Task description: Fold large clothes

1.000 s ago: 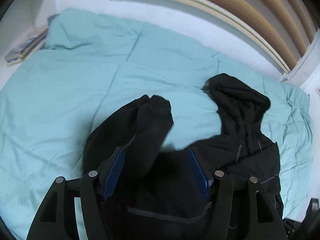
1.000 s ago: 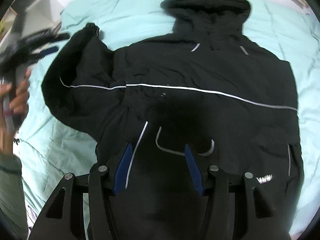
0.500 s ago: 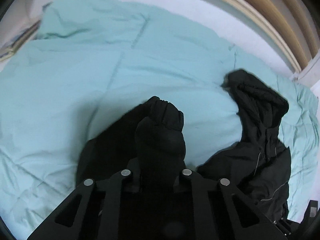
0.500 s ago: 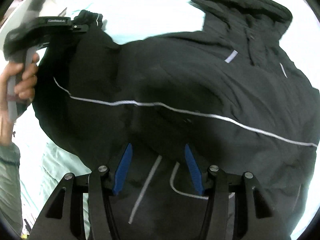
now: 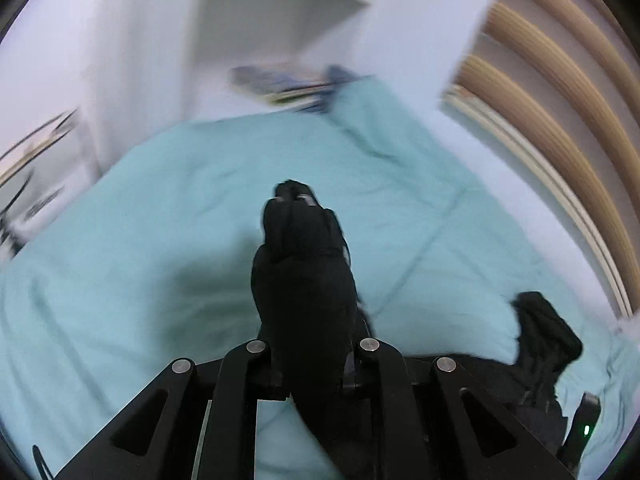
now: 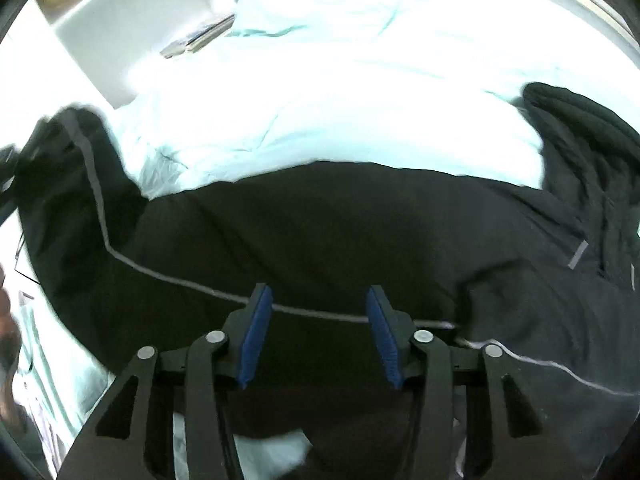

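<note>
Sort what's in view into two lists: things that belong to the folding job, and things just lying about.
Part of the job:
- black jacket
- its sleeve, clamped in the left tool
- its hood
- right tool, its jaws have just been closing, over the jacket

Just lying about:
- teal duvet, the work surface
- stack of books
- white shelf
- slatted headboard

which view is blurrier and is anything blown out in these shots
Left wrist view: strong motion blur smears the shelf and books, while the left gripper and its pinched sleeve stay sharp. Right wrist view: the duvet is overexposed to near white, the black jacket loses detail in the dark, and the edges blur mildly.
</note>
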